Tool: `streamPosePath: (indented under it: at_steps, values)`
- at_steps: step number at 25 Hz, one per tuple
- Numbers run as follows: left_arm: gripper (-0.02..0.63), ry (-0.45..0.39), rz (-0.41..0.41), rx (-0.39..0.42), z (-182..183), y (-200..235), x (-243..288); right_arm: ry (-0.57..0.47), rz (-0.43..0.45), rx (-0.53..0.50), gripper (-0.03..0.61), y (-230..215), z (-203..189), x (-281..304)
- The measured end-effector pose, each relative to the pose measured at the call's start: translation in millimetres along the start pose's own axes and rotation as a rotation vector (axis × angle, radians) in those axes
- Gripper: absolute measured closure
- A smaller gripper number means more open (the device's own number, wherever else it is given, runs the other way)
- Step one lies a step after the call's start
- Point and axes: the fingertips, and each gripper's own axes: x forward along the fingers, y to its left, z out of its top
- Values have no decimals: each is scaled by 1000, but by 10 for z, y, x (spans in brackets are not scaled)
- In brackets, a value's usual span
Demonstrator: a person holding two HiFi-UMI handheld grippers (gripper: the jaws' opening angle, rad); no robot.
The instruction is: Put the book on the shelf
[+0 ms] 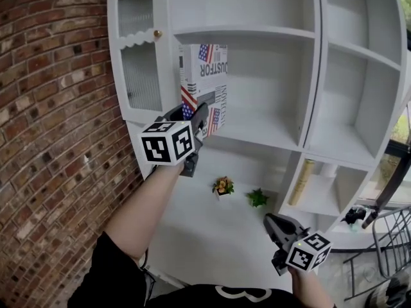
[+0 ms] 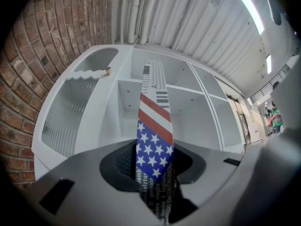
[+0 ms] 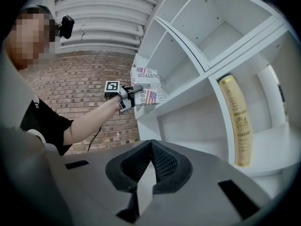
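Black shirt [image 1: 192, 298], short sleeves [image 1: 112, 268]

Wall: red brick wall [image 1: 51, 108] with pale mortar, filling the left side.
Plants: small pot of orange flowers [image 1: 223, 186] and small green leafy plant [image 1: 257, 197], near each other but not touching.
Bottle: tall gold cylindrical bottle [image 1: 302, 181], leaning slightly (its print is too small to read).
Ceiling: white ribbed ceiling [image 2: 197, 27] with a lit long strip light [image 2: 247, 6].
Frame: black metal wire frame [image 1: 385, 249] at the right edge (chair or rack, cannot tell).

book [image 1: 204, 76]: glossy printed paper | shelf [image 1: 257, 32]: smooth white paint | wall [image 1: 58, 108]: rough brick
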Motion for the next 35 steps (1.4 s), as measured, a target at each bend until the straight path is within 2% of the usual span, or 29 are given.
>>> streamPosePath:
  at_steps: [13,25,35]
  values:
    - [466,76,30,35,-220,112,564,-4,-62,23,568,-193,-78,-118]
    - [462,249,52,-31,-458,323,881,2,-90,45,568,-277,-107,-231]
    - [457,257,68,3,-506,383,1018,-3,-83,27,568,-213,-57,-237]
